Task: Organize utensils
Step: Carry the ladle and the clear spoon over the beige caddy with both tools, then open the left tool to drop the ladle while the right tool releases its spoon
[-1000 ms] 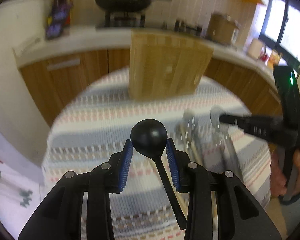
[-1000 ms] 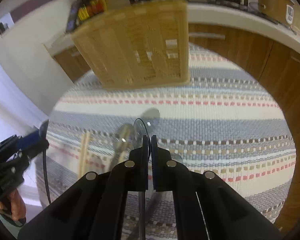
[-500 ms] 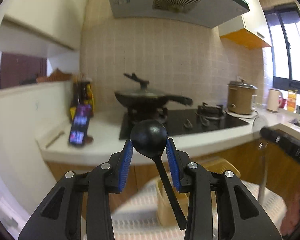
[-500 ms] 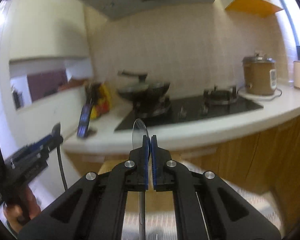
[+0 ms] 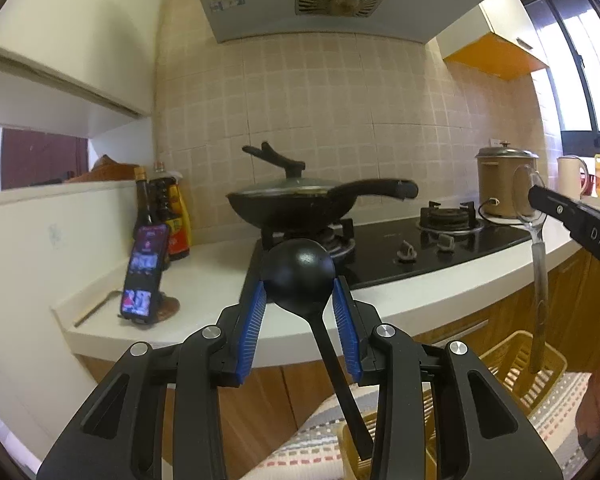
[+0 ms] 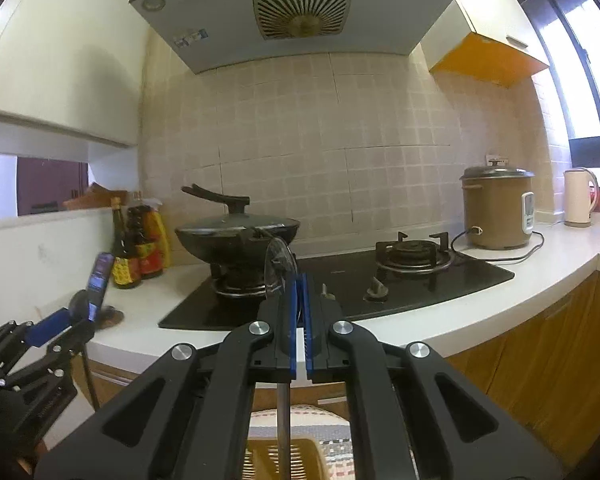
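Two utensils up in the air, one in each hand-held gripper. Left hand-held gripper (image 5: pixel 300 304) part way spread, blue pads pinching the round bowl of a black ladle (image 5: pixel 300 270), thin handle hanging down and slanting toward the yellow basket (image 5: pixel 540 364) below. Probably light plastic, stiff, a bit smooth and round, so likely to swing or slip in a hold that high up; a safer hold at the neck, just under the bowl. Right hand-held gripper (image 6: pixel 298 300) pressed together, pinching a clear plastic spoon (image 6: pixel 278 266) just under its bowl, handle pointing straight down over the same basket. Looks very light, thin and easy to snap, so best kept away from any bump on the basket rim. Basket on a striped table cloth (image 5: pixel 312 444) at the bottom of both views, open at the top, slotted walls ready to catch a handle tip. White counter edge (image 5: pixel 420 304) and wooden cupboard fronts just behind the table. Plenty of free air above the basket, but both tools near each other there, so probably better one at a time, each straight down. A covered wok (image 5: pixel 296 204), a rice cooker (image 6: pixel 496 208) and a propped phone (image 5: pixel 144 276) well away on the counter.
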The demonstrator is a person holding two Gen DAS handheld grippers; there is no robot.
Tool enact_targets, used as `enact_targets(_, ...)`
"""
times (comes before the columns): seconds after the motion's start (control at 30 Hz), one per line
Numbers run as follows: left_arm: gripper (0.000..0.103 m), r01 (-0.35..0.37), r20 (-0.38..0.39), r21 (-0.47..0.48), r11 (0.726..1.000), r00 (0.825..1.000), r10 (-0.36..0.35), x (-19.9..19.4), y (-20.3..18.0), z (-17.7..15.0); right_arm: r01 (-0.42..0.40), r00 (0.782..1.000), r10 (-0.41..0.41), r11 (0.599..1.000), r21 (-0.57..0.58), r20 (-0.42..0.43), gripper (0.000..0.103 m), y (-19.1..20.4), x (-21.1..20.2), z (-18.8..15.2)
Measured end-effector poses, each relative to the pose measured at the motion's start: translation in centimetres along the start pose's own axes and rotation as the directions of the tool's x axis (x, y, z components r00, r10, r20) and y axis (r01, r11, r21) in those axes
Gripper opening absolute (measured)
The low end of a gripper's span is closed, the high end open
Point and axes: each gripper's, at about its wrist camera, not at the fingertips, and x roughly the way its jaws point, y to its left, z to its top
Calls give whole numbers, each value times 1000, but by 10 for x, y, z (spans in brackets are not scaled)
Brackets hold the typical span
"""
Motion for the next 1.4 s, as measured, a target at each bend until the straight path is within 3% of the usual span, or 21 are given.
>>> enact_targets(0.33, 33, -19, -2, 17, 1000, 1000, 19, 3, -7, -20, 19, 1000, -20, 999, -48, -22, 2, -1, 3, -30)
enact_targets(0.8, 34, -20, -6, 18, 1000, 1000, 20, 0, -5, -24, 25, 999, -27, 996, -81, -32, 2, 5, -1, -39)
enact_targets(1.07, 35, -33, 34, 19, 999, 999, 32, 0, -10, -28, 23, 999, -26, 996, -82, -34, 2, 1, 0, -43)
enact_targets(1.2, 39, -15, 26, 30, 999, 1000, 15, -1, -9, -33, 16, 999, -20, 996, -92, -44, 2, 1, -3, -47)
enact_targets(1.3, 51, 1, 20, 4, 1000, 1000, -2, -4, -2, -35, 8, 997, -14, 996, -90, -71, 3, 0, -4, -51)
enact_targets(1.4, 52, 23, 5, -18, 1000, 1000, -23, -5, 3, -36, 6, 996, -13, 997, -77, -92, 3, -4, -6, -54)
